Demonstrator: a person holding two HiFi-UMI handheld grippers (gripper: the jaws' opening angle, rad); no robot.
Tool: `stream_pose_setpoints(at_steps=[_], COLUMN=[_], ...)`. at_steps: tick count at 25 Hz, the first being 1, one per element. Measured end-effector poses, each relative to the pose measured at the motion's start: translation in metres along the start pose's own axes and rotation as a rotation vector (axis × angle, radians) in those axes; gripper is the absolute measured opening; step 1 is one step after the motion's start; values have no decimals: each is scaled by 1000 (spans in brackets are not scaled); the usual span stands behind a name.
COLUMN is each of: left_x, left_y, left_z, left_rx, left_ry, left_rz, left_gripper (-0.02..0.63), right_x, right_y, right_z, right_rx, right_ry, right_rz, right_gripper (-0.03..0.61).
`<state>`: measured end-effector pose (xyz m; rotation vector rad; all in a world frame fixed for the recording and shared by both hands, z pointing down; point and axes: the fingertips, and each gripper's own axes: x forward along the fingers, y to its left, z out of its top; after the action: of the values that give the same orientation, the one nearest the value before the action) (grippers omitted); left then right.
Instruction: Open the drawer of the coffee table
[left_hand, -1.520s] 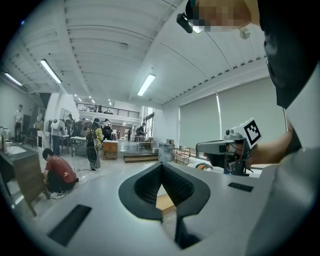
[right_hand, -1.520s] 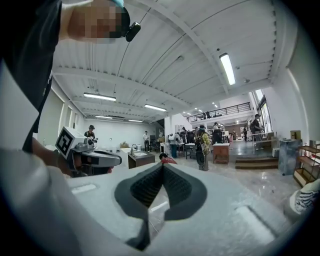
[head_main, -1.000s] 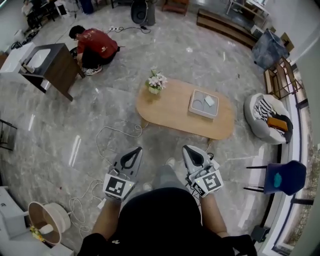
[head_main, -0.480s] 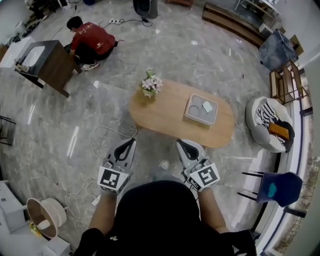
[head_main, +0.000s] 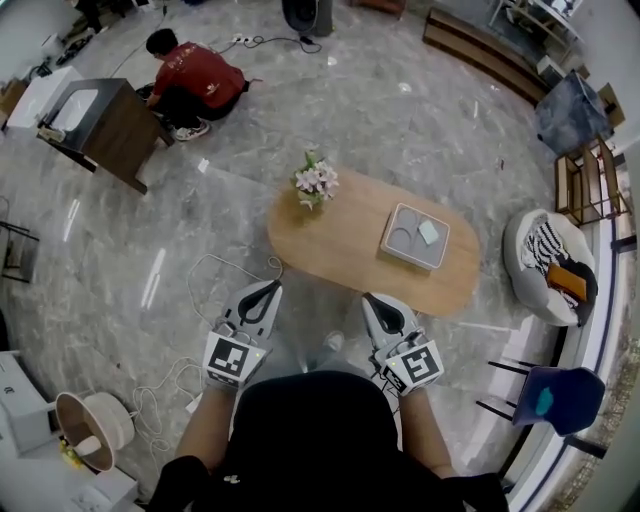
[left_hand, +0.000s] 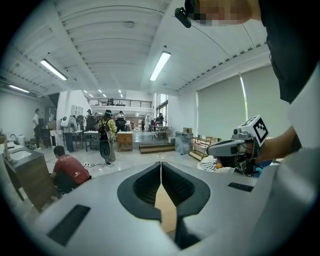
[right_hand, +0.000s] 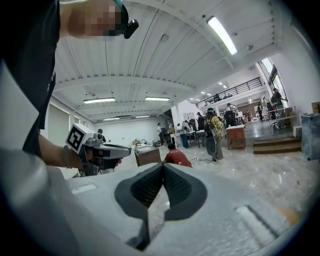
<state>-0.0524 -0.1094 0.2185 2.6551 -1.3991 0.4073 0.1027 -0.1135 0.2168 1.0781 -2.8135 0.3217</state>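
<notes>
One table (head_main: 330, 245), one flower vase (head_main: 314, 184), one tray (head_main: 410, 257). Two grippers: left gripper (head_main: 268, 290), right gripper (head_main: 373, 302). One crouching person (head_main: 197, 76), one cabinet (head_main: 115, 125), one beanbag (head_main: 530, 250), one chair (head_main: 552, 398), one lamp (head_main: 85, 432).

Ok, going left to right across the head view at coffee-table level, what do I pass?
First the dark wooden cabinet, then the flower vase on the coffee table, the grey tray on it, then the white beanbag seat.
</notes>
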Motion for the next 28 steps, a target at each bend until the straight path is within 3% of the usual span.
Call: stream_pose_setpoints(at_steps=[5,9,11,17,23,28], left_x=[-1,8,15,35,66,89], left_y=[46,94,117,164,198,208], left_z=[-17,-30,-41,-93,-154,-215], left_rx=[-14,32,0,-113,-67,-32], left_ry=[22,41,61,148,192,253], left_rz=[-31,-78,-103,-199,-297,-365], left_gripper=[12,12,12,12,12,12], right_x=[47,100,125,173,209,222], right_y=[8,8,9,18,14,3], right_z=[1,-3,-9,-37,-80,-118], right_rx=[23,35,40,52,39,78], right_ry=[13,22,39,126,233,260], right_rz=[-18,-51,-75,-167,-246,-287], right_gripper=[-2,-2,-2,-2,-2,-2])
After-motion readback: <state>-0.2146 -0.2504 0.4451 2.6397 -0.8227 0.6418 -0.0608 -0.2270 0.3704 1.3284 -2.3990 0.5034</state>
